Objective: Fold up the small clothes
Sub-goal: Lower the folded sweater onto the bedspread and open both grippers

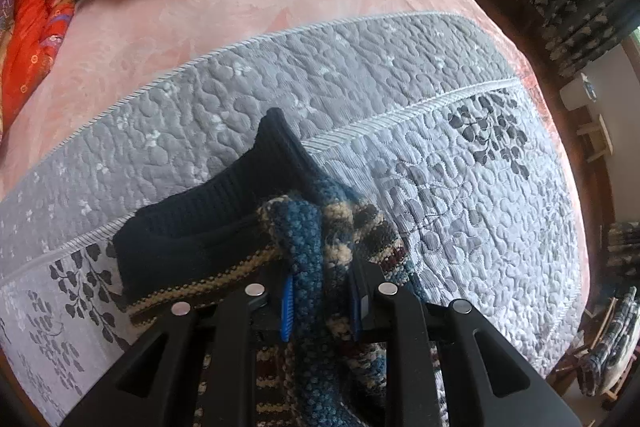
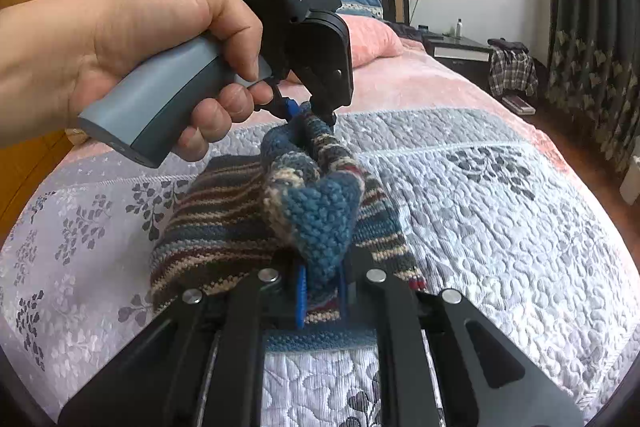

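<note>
1. Right gripper [image 2: 322, 293] is clamped on a bunched edge of the knit [image 2: 224, 211], right up close.
2. Left gripper [image 1: 322, 301] is pinching another bunch of it, held in a hand [image 2: 132, 67].
3. Looks like mid-fold: knit lifted over the quilt [image 2: 500, 227], next move is probably laying it flat and even.
4. Stripy blue, tan and maroon, chunky; dark ribbed cuff [image 1: 240, 195]. Could be a sock, hard to tell.

The knitted garment [image 2: 248, 211] is held above the quilt [image 2: 500, 227] on the bed [image 2: 420, 83], between both grippers, pillow [image 2: 372, 39] located behind.
</note>
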### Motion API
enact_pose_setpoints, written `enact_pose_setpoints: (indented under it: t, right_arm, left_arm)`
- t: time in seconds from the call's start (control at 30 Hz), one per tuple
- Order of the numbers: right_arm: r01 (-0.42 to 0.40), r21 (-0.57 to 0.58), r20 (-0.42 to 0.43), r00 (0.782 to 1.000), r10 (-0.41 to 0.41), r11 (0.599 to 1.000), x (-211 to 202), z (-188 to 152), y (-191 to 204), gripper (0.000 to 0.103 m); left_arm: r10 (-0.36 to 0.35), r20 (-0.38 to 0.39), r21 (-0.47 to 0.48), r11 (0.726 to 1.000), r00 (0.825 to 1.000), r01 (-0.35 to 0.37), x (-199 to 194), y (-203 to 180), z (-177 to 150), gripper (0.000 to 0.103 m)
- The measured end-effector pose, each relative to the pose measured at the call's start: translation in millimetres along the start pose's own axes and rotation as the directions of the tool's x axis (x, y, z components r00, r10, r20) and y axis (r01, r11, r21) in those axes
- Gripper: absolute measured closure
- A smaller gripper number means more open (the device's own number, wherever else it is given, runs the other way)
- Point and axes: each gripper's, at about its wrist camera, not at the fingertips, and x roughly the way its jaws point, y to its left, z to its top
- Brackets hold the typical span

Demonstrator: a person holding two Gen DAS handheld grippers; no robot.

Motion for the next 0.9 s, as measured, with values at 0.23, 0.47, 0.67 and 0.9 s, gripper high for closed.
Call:
enact_pose_setpoints:
  t: [0.23, 0.47, 0.67, 0.9]
  right_arm:
    - [0.002, 0.028, -0.03, 1.0, -0.001, 1.0, 12, -12, -15, 0.093]
    - [-0.004, 0.052, -0.054, 0.999, 0.007, 0.999, 20, -20, -26, 0.093]
    - [-0.016, 0.072, -0.08, 0.997, 0.022, 0.997, 26, -26, -36, 0.093]
    - [-0.145, 0.248, -0.154, 0.97, 0.186, 0.958, 40, -41, -78, 0.064]
  left_arm:
    - [0.028, -0.016, 0.01, 1.0, 0.999, -0.028, 22, -14, 0, 0.082]
    - [0.055, -0.014, 0.014, 0.998, 0.998, -0.054, 40, -26, 1, 0.082]
    - [0.058, 0.0, 0.0, 0.998, 0.998, -0.058, 47, -29, 0, 0.078]
    - [0.013, 0.191, -0.01, 1.0, 0.982, -0.012, 12, -26, 4, 0.044]
